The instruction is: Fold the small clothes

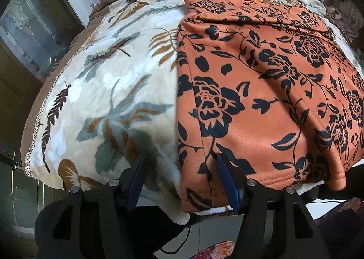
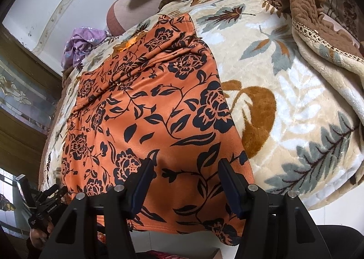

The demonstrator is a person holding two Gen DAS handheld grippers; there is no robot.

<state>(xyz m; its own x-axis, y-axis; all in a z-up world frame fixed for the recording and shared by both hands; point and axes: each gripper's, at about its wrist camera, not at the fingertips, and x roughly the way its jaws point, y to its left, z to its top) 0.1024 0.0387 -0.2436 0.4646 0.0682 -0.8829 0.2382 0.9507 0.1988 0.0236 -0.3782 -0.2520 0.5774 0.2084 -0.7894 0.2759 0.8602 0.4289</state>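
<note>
Orange garment point(image 1: 261, 90) with black floral print, lying flat on cream leaf-patterned blanket point(image 1: 109, 90) at the bed's near edge, left gripper point(image 1: 182, 167) and right gripper point(image 2: 184, 172) hovering over its hem, fingers parted, gripping nothing, small white lettering on left gripper's black frame unreadable

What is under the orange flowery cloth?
The orange cloth lies on a cream leaf-patterned blanket. Whatever else is beneath the cloth is covered.

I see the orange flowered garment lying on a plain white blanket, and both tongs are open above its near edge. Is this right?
Not quite. The blanket is not plain white: it is cream with a leaf pattern, as the right wrist view shows. The orange flowered garment does lie on it, with the left tongs and right tongs open.
</note>
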